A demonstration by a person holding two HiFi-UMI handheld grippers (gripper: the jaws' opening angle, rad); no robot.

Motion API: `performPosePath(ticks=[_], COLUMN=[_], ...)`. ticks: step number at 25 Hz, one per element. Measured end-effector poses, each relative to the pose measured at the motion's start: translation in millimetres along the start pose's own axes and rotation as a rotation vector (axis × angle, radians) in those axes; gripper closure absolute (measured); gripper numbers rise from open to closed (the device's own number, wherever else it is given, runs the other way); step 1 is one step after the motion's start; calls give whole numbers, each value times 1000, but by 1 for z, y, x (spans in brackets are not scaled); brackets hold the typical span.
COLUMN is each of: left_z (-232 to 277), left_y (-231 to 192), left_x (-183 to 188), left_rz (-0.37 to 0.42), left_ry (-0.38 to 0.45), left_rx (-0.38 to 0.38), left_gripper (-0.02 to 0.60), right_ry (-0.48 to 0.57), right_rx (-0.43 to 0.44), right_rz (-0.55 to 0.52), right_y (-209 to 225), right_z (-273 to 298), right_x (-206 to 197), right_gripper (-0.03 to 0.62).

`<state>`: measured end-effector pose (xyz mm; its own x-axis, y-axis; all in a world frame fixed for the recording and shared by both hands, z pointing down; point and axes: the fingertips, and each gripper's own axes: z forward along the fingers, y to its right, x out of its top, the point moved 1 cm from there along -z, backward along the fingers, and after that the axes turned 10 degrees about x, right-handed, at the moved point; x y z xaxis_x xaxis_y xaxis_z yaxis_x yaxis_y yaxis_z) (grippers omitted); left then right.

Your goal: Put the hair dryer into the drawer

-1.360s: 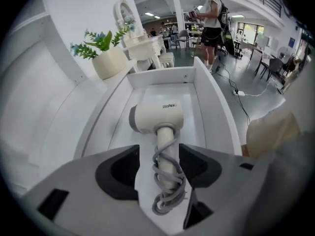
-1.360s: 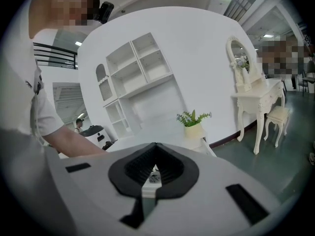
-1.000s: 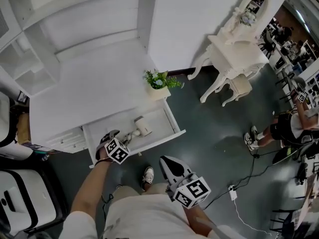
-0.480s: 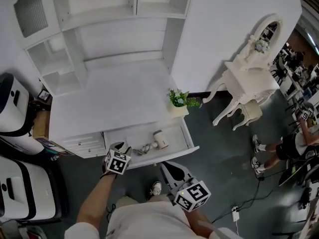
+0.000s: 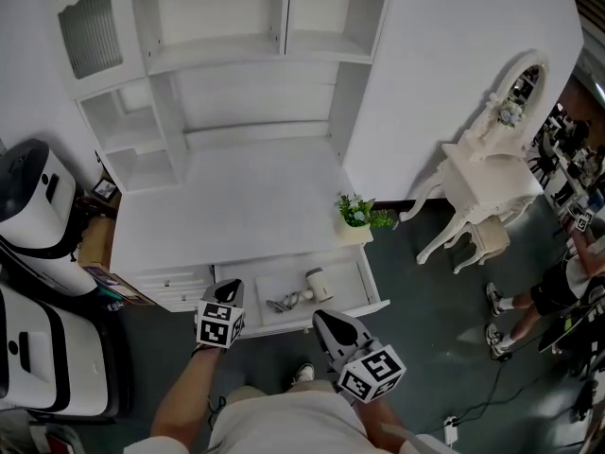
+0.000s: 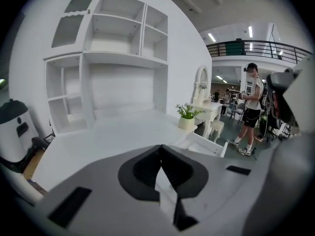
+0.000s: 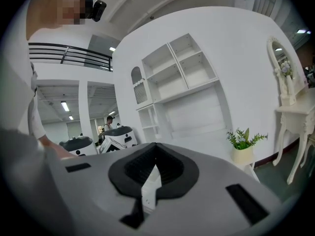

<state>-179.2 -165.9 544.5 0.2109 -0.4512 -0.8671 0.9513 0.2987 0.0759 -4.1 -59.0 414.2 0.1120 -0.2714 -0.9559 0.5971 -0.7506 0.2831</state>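
the hair dryer [image 5: 315, 284] lies inside the open drawer [image 5: 348, 288] at the right end of the desk [image 5: 236, 206] front edge, apart from both tools. the left gripper [image 5: 229, 291] jaws have just closed on each other with nothing between them. the right gripper [image 5: 326, 320] jaws are likewise pressed together, empty. we judge placement done; only pushing the drawer in may remain.

White desk [image 5: 236, 206], plant [image 5: 358, 216] at corner; hair dryer [image 5: 315, 284] in drawer [image 5: 346, 293]
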Motion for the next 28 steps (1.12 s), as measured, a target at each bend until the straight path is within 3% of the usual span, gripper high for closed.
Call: performPosePath(ticks=[5, 11, 20, 28], left_z=[-22, -54, -105, -150], left_y=[-16, -43, -80, -102], left_x=[22, 52, 87, 101], left_rz=[-47, -26, -71, -133], left_ry=[61, 173, 317, 410], left_rx=[44, 133, 231, 295], left_gripper=[565, 565, 565, 565], right_ry=[17, 57, 82, 106], right_rx=[-18, -31, -49, -107], right_rz=[-23, -22, -57, -63], right_y=[19, 39, 53, 69], right_z=[2, 2, -4, -9], right_x=[12, 32, 54, 63], right_gripper=[585, 585, 585, 585])
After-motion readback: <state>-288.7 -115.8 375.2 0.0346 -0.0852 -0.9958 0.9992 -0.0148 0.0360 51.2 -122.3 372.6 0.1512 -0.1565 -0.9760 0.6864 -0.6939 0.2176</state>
